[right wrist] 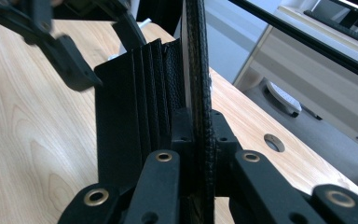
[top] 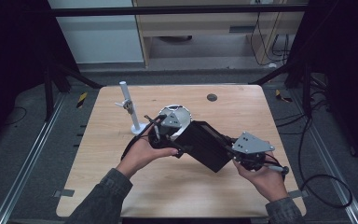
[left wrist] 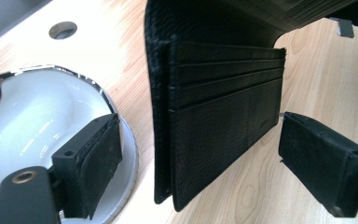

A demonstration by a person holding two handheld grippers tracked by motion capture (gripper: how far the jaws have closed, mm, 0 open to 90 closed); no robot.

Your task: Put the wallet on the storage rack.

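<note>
Wallet (top: 209, 144) held open above table, just right of white bowl (left wrist: 37, 116). Right gripper (right wrist: 196, 135) clamped on outer flap. Left gripper (left wrist: 200, 154) jaws apart, straddling card-slot panel, probably untouched. Panel grip left.

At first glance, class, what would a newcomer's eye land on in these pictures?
The open black wallet at the table's middle, one flap clamped in the right gripper. Next, the left gripper, jaws wide around the card-slot flap without touching. Beside it sits a shiny white bowl, with a white stand behind.
</note>
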